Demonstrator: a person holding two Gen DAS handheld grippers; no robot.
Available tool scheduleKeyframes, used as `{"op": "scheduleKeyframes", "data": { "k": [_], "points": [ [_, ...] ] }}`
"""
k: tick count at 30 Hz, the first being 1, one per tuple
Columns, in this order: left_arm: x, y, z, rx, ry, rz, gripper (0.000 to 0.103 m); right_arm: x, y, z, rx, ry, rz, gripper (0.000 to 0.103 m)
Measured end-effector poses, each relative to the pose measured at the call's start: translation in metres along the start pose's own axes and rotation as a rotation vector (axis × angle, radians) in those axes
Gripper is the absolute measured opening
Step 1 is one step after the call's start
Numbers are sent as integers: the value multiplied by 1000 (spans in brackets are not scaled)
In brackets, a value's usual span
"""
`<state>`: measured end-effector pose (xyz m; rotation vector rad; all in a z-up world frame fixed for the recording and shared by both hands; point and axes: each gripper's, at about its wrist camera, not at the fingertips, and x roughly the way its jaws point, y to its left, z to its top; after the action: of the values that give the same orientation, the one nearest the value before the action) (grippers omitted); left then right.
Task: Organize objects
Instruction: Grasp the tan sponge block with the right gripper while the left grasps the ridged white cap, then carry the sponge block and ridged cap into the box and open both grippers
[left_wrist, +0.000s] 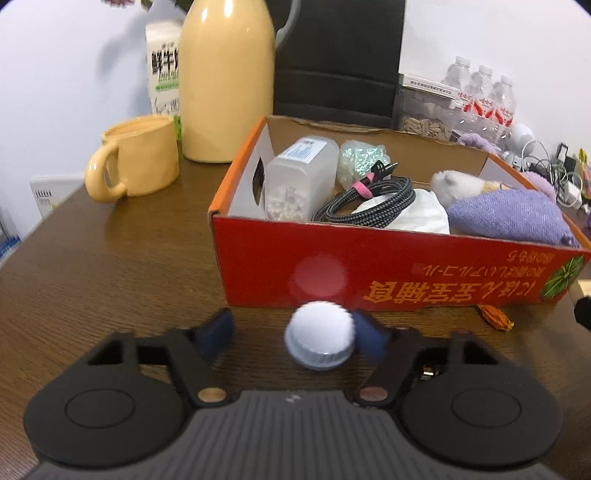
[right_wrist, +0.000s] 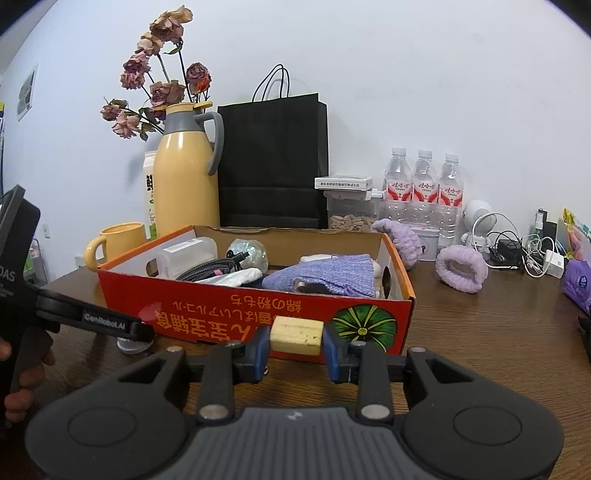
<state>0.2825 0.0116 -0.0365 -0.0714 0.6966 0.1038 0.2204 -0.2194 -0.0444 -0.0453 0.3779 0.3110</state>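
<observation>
Gripping a pale block, the right gripper faces the box.

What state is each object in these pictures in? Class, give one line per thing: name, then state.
left gripper: jaws apart around the cap, only one pad touching
white bottle cap: on the table, not gripped
right gripper: shut on the block
pale wooden block: held clear of the table
red cardboard box: open-topped, partly filled
black cable: coiled, in the box
yellow mug: upright on the table
</observation>
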Motion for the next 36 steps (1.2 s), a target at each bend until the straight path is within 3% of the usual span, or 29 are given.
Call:
{"op": "scheduleKeyframes", "data": {
  "k": [1, 7, 16, 20, 28, 36],
  "points": [
    [-2, -1, 0, 1, -4, -13, 39, 0, 0, 0, -1, 1, 0, 30],
    [-14, -3, -5, 20, -48, -27, 39, 0, 1, 0, -3, 2, 2, 30],
    [-47, 6, -7, -31, -159, -32, 39, -2, 0, 0, -7, -12, 6, 30],
    [-64, 1, -5, -7, -234, -31, 39, -8, 4, 2, -7, -31, 29, 29],
    [-72, -15, 29, 34, -322, -59, 39, -8, 14, 31, -26, -92, 79, 30],
    [-46, -29, 65, 27, -348, -55, 39, 35, 22, 65, -74, -115, 55, 30]
  ]
}}
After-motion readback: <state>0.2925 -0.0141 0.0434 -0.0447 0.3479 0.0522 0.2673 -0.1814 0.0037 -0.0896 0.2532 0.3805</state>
